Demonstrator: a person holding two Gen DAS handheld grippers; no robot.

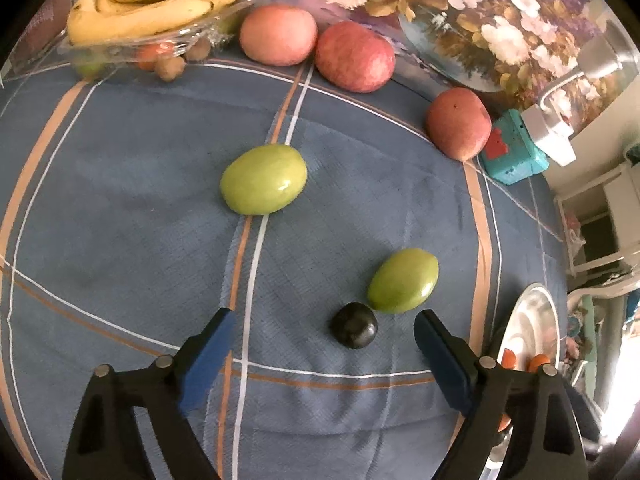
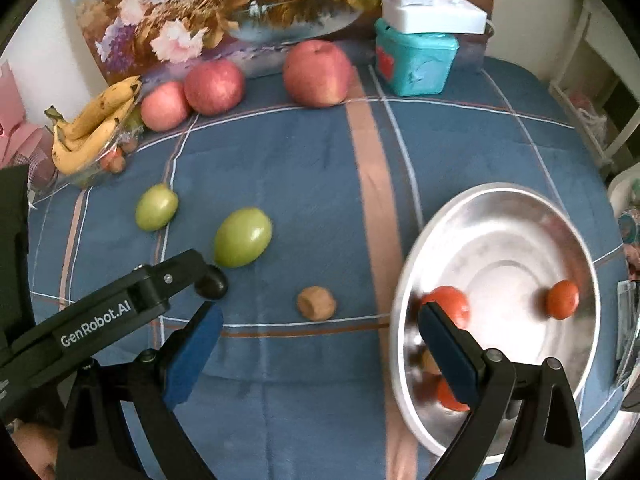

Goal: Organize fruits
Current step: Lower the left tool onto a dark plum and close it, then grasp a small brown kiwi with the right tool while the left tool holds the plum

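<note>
In the left wrist view a small dark plum (image 1: 354,325) lies on the blue checked cloth between the wide jaws of my left gripper (image 1: 324,320); neither pad touches it. A green fruit (image 1: 403,281) lies just beyond the plum, and another green fruit (image 1: 264,179) lies farther out. Three red apples (image 1: 355,56) line the far edge. My right gripper (image 2: 320,316) is open over the cloth and holds nothing. A small brown fruit (image 2: 316,303) lies below it, and the steel plate (image 2: 500,240) beside its right finger holds three orange fruits (image 2: 562,299).
A glass bowl with bananas (image 1: 160,4) and small fruits stands at the far left. A teal box (image 2: 412,60) with a white device on top stands at the back by a flower picture. The cloth's right edge drops off beyond the plate.
</note>
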